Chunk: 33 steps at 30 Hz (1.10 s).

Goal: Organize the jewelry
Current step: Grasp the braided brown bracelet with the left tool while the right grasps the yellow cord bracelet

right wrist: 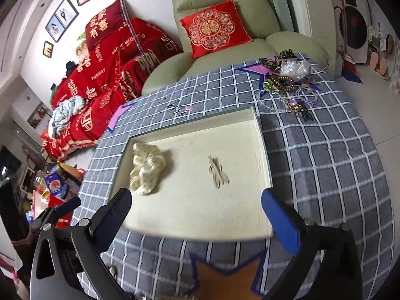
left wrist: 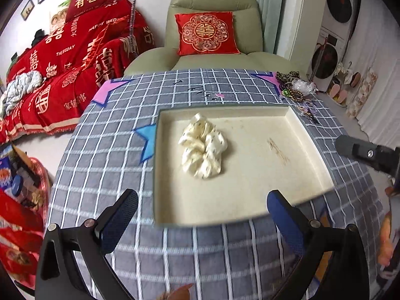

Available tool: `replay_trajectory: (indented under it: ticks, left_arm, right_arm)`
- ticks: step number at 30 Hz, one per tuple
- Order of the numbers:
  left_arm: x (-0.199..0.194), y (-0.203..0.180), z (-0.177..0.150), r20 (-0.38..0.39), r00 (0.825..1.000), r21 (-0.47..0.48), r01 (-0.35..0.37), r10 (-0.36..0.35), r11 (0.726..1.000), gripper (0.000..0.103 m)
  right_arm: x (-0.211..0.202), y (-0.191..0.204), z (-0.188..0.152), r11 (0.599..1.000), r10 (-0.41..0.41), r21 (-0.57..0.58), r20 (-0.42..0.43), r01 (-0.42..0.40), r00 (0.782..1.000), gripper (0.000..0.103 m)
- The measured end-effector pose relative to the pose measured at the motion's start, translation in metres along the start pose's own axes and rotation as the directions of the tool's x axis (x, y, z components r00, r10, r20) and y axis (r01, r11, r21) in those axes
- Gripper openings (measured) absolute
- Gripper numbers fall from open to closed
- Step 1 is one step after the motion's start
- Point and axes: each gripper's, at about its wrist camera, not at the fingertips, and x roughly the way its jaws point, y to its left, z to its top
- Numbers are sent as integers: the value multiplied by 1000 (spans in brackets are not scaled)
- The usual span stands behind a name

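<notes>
A shallow cream tray (left wrist: pixel 312 155) (right wrist: pixel 262 150) lies on the grey checked tablecloth. A cream satin scrunchie (left wrist: pixel 203 147) (right wrist: pixel 147 167) lies in its left part. A small beige hair clip (right wrist: pixel 218 172) lies in its middle; in the left wrist view it (left wrist: pixel 278 150) looks faint. A pile of jewelry and hair ties (left wrist: pixel 296 88) (right wrist: pixel 287 80) sits at the table's far right corner. My left gripper (left wrist: pixel 202 212) is open and empty over the tray's near edge. My right gripper (right wrist: pixel 197 215) is open and empty over the tray's near edge; it shows at the right edge of the left wrist view (left wrist: pixel 367 153).
A green armchair (left wrist: pixel 212 25) with a red cushion stands behind the table. A sofa under red blankets (left wrist: pixel 62 70) is at the left. Star-shaped patches mark the tablecloth (right wrist: pixel 325 162). Boxes and clutter lie on the floor at the left (right wrist: pixel 55 185).
</notes>
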Motion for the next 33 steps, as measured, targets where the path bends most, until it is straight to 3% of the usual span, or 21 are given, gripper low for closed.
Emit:
replay_trajectory:
  ticks: [6, 12, 19, 28, 33]
  left_arm:
    - [-35, 25, -45, 2, 1000, -41, 3, -2, 999, 103]
    - [-58, 42, -86, 22, 997, -63, -70, 71, 996, 103]
    - [-53, 42, -125, -35, 996, -27, -81, 80, 996, 103]
    - [-42, 62, -150, -69, 994, -99, -95, 89, 991, 103]
    - [-37, 78, -154, -79, 992, -135, -111, 101, 985, 103]
  right_arm:
    - [-40, 9, -25, 1000, 17, -21, 6, -17, 1000, 103]
    - [-73, 19, -59, 999, -16, -45, 10, 16, 1000, 103]
    - [-94, 14, -108, 997, -66, -30, -17, 65, 998, 103]
    - [-94, -7, -166, 983, -182, -21, -83, 181, 980, 103]
    - [-93, -20, -188, 979, -202, -4, -112, 203, 973, 103]
